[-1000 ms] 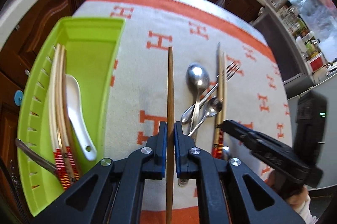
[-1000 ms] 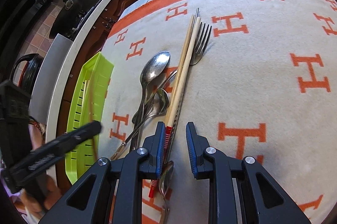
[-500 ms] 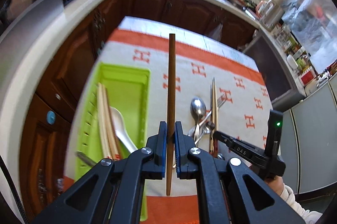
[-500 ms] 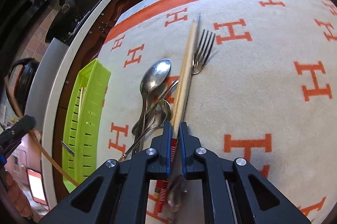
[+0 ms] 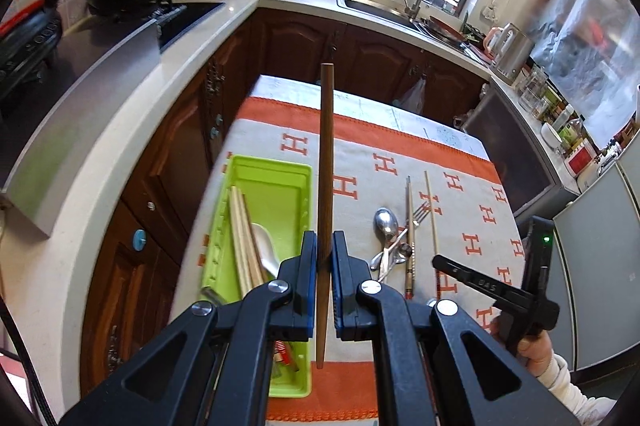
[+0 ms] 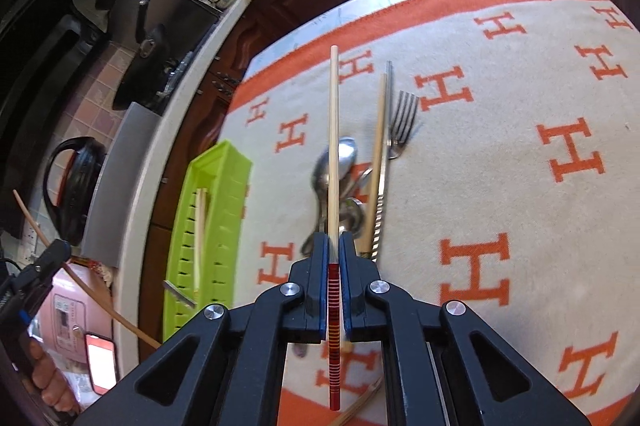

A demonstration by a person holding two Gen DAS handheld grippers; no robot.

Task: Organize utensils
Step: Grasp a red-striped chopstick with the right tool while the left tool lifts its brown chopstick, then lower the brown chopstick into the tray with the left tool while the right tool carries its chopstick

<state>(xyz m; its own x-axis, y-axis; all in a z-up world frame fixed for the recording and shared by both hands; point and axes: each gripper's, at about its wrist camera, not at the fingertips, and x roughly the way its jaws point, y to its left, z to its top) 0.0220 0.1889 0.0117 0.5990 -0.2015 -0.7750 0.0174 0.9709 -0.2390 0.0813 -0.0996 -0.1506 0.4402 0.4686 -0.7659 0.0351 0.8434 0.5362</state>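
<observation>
My left gripper (image 5: 324, 246) is shut on a dark brown chopstick (image 5: 326, 161), held high over the table beside the green tray (image 5: 276, 173). The tray holds pale chopsticks (image 5: 240, 226) and a white spoon (image 5: 264, 246). My right gripper (image 6: 334, 246) is shut on a pale chopstick with a red striped end (image 6: 334, 129), lifted off the pile. On the cloth lie metal spoons (image 6: 340, 161), a fork (image 6: 402, 121), another pale chopstick (image 6: 378, 153) and a metal chopstick (image 6: 386, 165). In the left wrist view the right gripper (image 5: 440, 262) appears at lower right.
The table wears a beige cloth with orange H marks (image 6: 520, 145) and an orange border. Dark wood cabinets (image 5: 300, 45) and a white counter (image 5: 132, 129) stand to the left and behind. A phone (image 6: 100, 362) lies off the table's left edge.
My left gripper rose high with the brown chopstick, so the table looks much smaller. My right gripper closed on the striped pale chopstick and lifted it off the pile.
</observation>
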